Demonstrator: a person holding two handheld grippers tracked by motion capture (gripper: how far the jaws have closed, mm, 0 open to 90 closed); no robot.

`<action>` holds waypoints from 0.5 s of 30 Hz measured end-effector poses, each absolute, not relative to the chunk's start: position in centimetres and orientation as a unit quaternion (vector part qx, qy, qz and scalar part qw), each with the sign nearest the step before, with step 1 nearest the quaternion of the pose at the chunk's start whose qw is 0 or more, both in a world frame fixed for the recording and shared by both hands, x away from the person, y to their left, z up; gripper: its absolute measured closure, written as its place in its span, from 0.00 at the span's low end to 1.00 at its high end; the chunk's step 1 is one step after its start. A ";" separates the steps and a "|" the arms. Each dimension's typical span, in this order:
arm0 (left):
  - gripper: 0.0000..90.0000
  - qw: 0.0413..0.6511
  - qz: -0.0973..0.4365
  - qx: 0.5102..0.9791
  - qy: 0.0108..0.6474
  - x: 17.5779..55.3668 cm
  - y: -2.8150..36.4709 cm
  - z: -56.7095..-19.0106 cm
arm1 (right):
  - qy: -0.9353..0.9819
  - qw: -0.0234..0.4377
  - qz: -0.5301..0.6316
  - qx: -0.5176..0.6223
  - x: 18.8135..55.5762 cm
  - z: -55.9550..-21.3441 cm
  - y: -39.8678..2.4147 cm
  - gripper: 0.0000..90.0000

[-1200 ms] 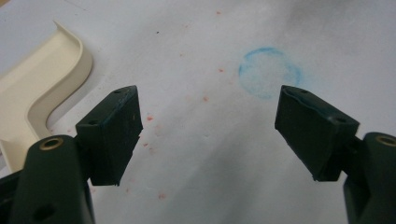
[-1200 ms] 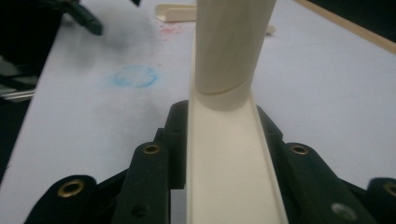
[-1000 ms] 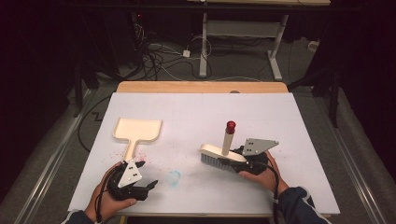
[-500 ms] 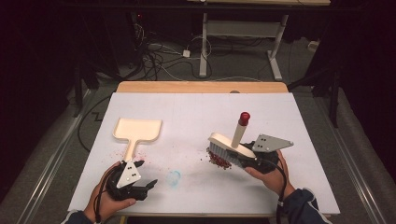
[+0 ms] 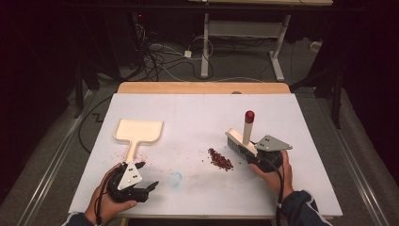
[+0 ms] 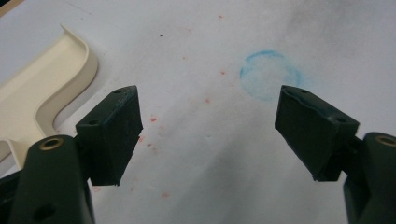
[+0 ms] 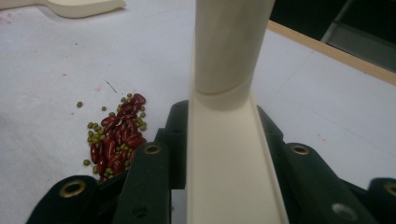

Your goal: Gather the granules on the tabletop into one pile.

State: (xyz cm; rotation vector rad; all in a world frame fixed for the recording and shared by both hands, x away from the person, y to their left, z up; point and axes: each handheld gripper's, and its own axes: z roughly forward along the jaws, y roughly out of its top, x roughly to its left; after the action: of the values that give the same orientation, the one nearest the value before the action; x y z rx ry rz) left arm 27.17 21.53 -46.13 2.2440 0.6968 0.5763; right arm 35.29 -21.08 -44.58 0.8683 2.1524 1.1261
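Near the table's right edge, right gripper (image 5: 254, 153) pinching the brush (image 5: 241, 141), bean pile (image 5: 220, 158) just left of the bristles. Best swept left in short, low strokes toward the dustpan (image 5: 139, 132) at far left, bristles kept flat. Left gripper (image 5: 149, 189) idle, jaws spread, free to steady that pan.

A cream hand brush (image 5: 241, 141) with a red-tipped handle stands tilted just beside a small pile of red and green beans (image 5: 220, 158).

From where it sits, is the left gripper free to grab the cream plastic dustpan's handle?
Probably yes. The left gripper stands open and empty, and the cream plastic dustpan lies just ahead of it, its handle pointing toward that hand with bare white table between.
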 end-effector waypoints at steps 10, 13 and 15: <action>0.26 0.351 0.225 0.868 0.270 27.2 21.3 -46.1 | 0.777 0.317 0.416 0.349 34.0 -45.3 -16.7 0.75; 0.26 0.353 0.225 0.867 0.272 27.2 21.4 -46.1 | 0.769 0.320 0.428 0.351 34.2 -45.1 -16.1 0.75; 0.26 0.353 0.225 0.866 0.273 27.2 21.4 -46.1 | 0.762 0.316 0.440 0.355 34.2 -44.7 -16.1 0.75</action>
State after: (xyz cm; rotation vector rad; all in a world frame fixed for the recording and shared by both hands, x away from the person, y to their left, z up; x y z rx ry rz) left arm 27.22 21.43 -46.15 2.2397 0.7056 0.5815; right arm 34.24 -16.07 -44.70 0.9346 2.0063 1.1577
